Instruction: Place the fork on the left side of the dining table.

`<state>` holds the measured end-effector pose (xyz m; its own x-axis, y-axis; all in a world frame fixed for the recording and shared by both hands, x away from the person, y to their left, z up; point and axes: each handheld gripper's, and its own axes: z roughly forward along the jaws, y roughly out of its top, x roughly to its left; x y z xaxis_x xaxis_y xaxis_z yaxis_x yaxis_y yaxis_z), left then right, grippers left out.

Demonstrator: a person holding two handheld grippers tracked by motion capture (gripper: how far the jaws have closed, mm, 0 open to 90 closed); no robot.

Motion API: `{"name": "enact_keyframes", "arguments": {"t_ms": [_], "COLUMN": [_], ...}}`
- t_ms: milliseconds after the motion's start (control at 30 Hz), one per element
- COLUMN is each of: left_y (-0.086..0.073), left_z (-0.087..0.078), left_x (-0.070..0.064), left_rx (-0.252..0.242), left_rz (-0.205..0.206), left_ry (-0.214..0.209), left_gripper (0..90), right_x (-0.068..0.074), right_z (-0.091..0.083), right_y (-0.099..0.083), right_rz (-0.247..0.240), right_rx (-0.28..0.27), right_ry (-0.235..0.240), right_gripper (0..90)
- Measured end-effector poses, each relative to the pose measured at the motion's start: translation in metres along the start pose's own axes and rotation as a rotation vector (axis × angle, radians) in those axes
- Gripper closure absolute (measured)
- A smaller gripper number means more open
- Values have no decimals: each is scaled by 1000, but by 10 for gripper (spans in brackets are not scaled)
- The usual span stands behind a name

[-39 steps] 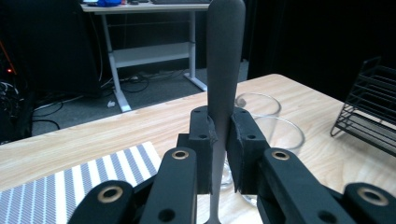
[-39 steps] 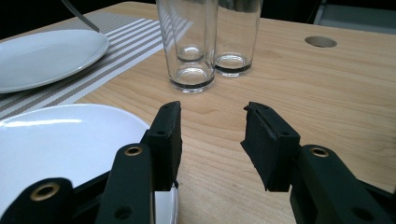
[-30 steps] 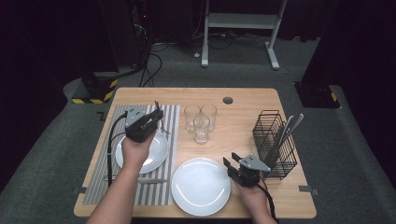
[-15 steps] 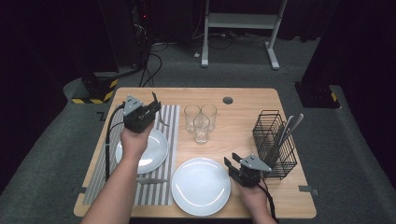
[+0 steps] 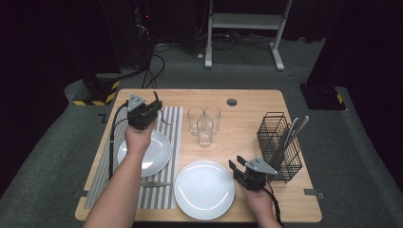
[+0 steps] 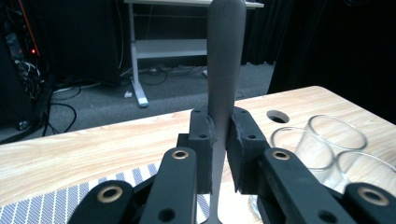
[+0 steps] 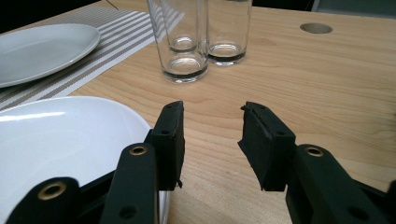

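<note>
My left gripper is held above the far end of the striped placemat, shut on a grey metal piece of cutlery. The cutlery's rounded handle stands up between the pads, and its working end is hidden below the jaws. My right gripper rests low over the wood at the right rim of the large white plate. Its jaws stand open with nothing between them. A smaller white plate lies on the placemat under my left forearm.
Three clear glasses stand clustered mid-table, also ahead of the right gripper. A black wire caddy holding cutlery stands at the right edge. A utensil lies on the placemat near the front. A cable hole is at the back.
My left gripper has carried the cutlery a little farther from the person and slightly left, beyond the small plate. The right gripper has stayed put.
</note>
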<state>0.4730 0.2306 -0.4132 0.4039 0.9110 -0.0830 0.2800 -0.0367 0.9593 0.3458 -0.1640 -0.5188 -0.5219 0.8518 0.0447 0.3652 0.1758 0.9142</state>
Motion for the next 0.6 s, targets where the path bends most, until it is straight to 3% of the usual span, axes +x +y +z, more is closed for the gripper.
{"name": "enact_keyframes", "arguments": {"t_ms": [33,267,600], "left_y": [0,7,-9], "left_z": [2,3,24], "left_x": [4,13,17], "left_rx": [6,-5,41], "left_rz": [-22,-31,-46], "left_ry": [-2,15,21], "left_gripper": [803,803,802], "right_x": [0,-1,1], "right_z": [0,0,3], "right_y": [0,-1,-3], "right_rz": [-1,4,11], "right_rx": [1,4,17], "right_ry": [-1,-4,8], "right_gripper": [589,591,592]}}
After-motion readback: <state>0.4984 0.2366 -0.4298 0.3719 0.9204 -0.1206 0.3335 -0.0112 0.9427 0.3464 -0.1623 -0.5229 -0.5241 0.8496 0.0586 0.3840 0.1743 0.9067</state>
